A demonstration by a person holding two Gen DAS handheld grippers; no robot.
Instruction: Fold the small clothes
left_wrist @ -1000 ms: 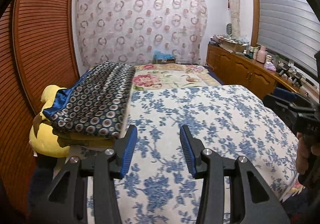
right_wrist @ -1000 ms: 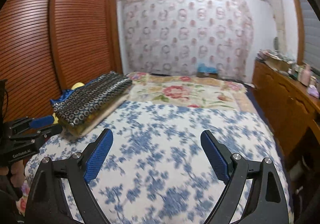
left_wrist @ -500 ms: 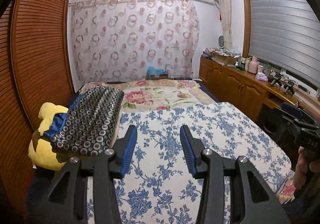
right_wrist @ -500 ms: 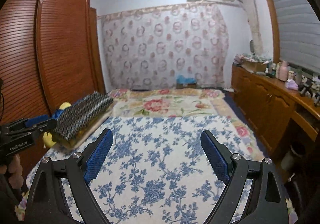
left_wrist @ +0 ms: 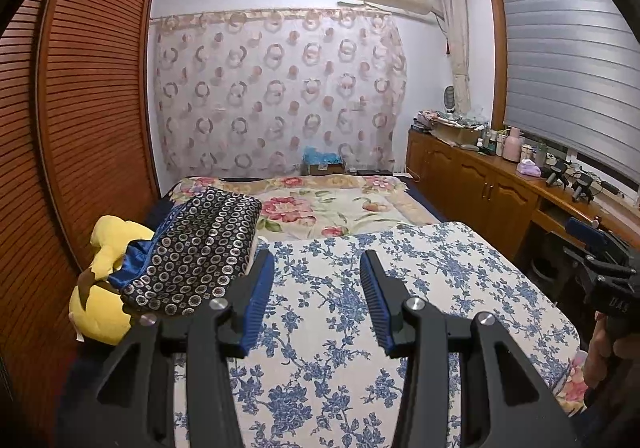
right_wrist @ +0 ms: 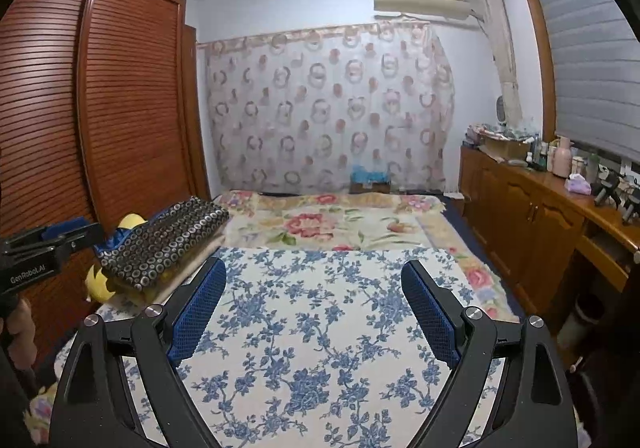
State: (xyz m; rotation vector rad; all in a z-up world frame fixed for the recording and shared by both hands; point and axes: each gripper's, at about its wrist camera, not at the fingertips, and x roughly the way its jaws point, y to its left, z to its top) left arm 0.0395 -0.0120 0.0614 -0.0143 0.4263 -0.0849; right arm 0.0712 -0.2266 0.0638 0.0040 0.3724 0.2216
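Note:
A bed covered by a blue-flowered white sheet [left_wrist: 400,288] [right_wrist: 320,328] fills the lower part of both views. No small garment shows on it. My left gripper [left_wrist: 317,260] hangs above the sheet with its jaws partly apart and nothing between them. My right gripper [right_wrist: 314,268] stands wide open over the sheet, also empty. Each gripper shows at the edge of the other's view: the right gripper [left_wrist: 600,244] at the right, the left gripper [right_wrist: 52,240] at the left, both held by a hand.
A folded dark circle-patterned quilt [left_wrist: 200,252] [right_wrist: 164,240] lies on a yellow plush toy [left_wrist: 104,300] at the bed's left edge. A wooden louvred wardrobe [left_wrist: 80,119] stands left. A cluttered wooden cabinet [left_wrist: 500,183] runs along the right. A rose blanket [left_wrist: 320,207] covers the bed's far half.
Both grippers have risen and tipped upward, so more of the room and ceiling shows and the bed sits lower in view. Neither jaw gap has altered.

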